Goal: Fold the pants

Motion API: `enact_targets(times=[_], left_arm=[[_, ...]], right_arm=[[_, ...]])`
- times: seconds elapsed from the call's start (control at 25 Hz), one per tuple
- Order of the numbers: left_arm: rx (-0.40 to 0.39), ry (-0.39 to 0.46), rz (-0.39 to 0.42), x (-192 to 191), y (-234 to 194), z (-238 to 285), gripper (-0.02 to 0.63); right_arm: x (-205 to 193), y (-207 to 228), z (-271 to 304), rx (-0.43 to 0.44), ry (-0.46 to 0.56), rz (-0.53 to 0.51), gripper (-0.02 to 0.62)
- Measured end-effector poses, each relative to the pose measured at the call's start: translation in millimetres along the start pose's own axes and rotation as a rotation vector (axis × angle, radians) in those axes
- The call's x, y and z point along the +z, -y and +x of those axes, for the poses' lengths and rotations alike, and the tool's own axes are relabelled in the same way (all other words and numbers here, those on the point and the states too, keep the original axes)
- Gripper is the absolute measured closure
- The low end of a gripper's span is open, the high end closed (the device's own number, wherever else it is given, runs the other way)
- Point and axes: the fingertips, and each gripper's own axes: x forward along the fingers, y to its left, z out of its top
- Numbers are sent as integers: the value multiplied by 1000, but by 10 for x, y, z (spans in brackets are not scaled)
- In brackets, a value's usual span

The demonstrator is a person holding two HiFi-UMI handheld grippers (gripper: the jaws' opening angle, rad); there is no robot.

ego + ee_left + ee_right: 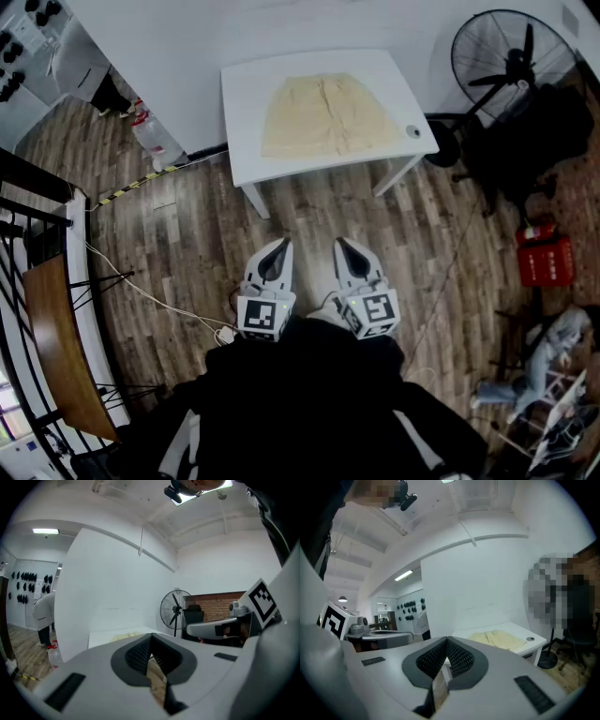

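**benchfold:** so where's the pants vs your grippers right now? about to grab or what

**me:** nowhere close lol. The pants (pixel 326 114) are spread flat on the white table (pixel 246 103) at the far side, and I'm standing well back with a stretch of wood floor (pixel 309 211) between us. Left gripper (pixel 281 246) and right gripper (pixel 344 246) are both tucked in near my body, side by side, noses aimed at the table, and both have their jaws closed with nothing in them

**benchfold:** which one's nearer? and how's the thing lying

**me:** pretty much dead ahead, maybe a touch to the right, so I'd say the right one has a hair less to travel, but basically even. The wider edge runs left to right along the near side of the table and the narrower end sits far. My guess is I walk in, open both, and take the two near corners
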Motion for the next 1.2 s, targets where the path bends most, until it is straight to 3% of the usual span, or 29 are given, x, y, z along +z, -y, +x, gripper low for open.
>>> enact_targets(times=[0.24, 0.8, 1.2], left_arm=[[7, -14, 23, -26, 242, 93, 604], [110, -13, 38, 46, 936, 313, 604], [102, -53, 54, -40, 1168, 493, 604]], right_arm=[[16, 211, -110, 18, 31, 67, 591], [74, 872, -474, 109, 71, 92, 591], [-34, 1165, -588, 97, 43, 125, 591]])
